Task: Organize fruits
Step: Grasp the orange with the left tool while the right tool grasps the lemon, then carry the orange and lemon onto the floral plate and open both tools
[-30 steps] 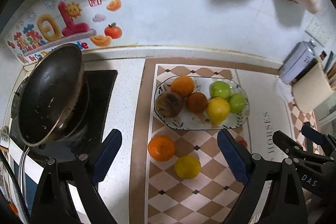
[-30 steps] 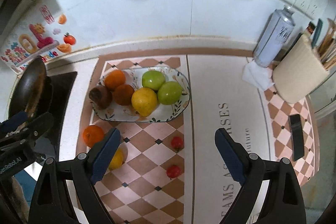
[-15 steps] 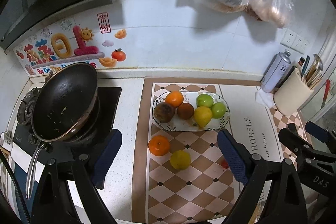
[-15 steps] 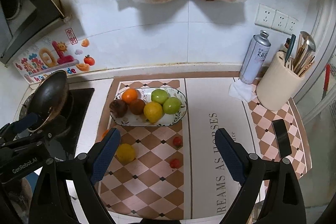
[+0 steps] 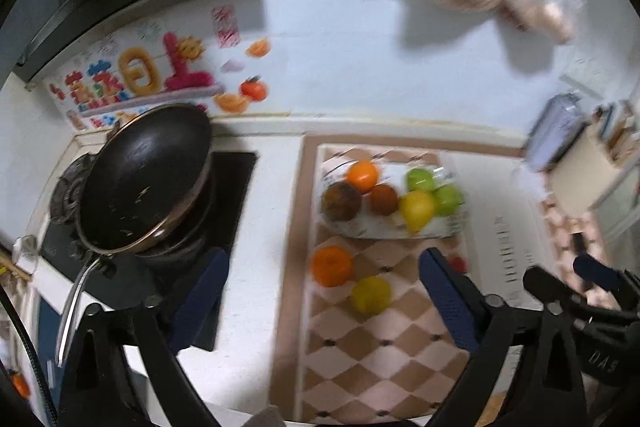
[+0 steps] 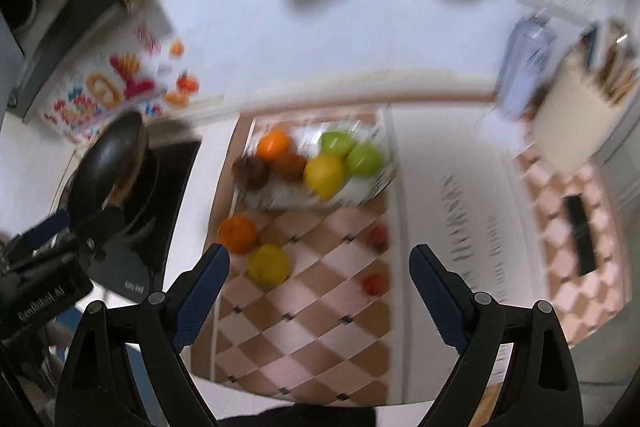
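Leftmost, pan [image 5: 140, 183] on stove. Left gripper [image 5: 324, 295] jaws apart, holding nothing. Orange [image 5: 331, 265] and lemon [image 5: 371, 294] lie on mat before plate [image 5: 448, 225]; 2 tomatoes [image 6: 378, 235] right. Right gripper [image 6: 318, 291] jaws apart, holding nothing.

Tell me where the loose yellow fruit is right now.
The yellow fruit lies on the checkered mat in front of the fruit plate, beside the loose orange, near the right gripper's left finger in the right wrist view.
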The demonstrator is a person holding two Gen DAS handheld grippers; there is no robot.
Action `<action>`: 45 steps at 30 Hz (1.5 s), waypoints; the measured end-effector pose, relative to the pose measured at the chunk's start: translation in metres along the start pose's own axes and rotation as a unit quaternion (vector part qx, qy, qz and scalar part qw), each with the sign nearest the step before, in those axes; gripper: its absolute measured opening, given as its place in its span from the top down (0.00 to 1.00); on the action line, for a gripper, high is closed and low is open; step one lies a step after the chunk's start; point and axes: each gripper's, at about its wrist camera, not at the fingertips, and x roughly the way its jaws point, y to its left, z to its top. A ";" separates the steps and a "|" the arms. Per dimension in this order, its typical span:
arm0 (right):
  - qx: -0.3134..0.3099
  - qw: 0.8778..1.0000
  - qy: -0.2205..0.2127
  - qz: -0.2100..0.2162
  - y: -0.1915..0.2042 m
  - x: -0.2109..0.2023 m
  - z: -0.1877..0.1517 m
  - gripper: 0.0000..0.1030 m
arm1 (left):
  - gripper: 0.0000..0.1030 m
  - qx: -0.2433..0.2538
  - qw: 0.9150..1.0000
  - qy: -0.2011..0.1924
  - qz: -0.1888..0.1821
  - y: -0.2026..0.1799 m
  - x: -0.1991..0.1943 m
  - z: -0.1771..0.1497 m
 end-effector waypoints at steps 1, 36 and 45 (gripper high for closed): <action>-0.002 1.000 0.018 0.008 0.003 0.019 -0.001 0.09 | 0.01 0.001 1.000 0.010 0.021 0.004 0.012 -0.001; 0.045 0.980 0.192 0.028 -0.044 0.208 -0.031 0.38 | 0.40 0.072 0.960 0.270 -0.003 -0.044 0.263 -0.026; 0.043 0.982 0.182 0.031 -0.048 0.204 -0.024 0.40 | 0.41 0.040 0.960 0.275 -0.029 -0.044 0.240 -0.042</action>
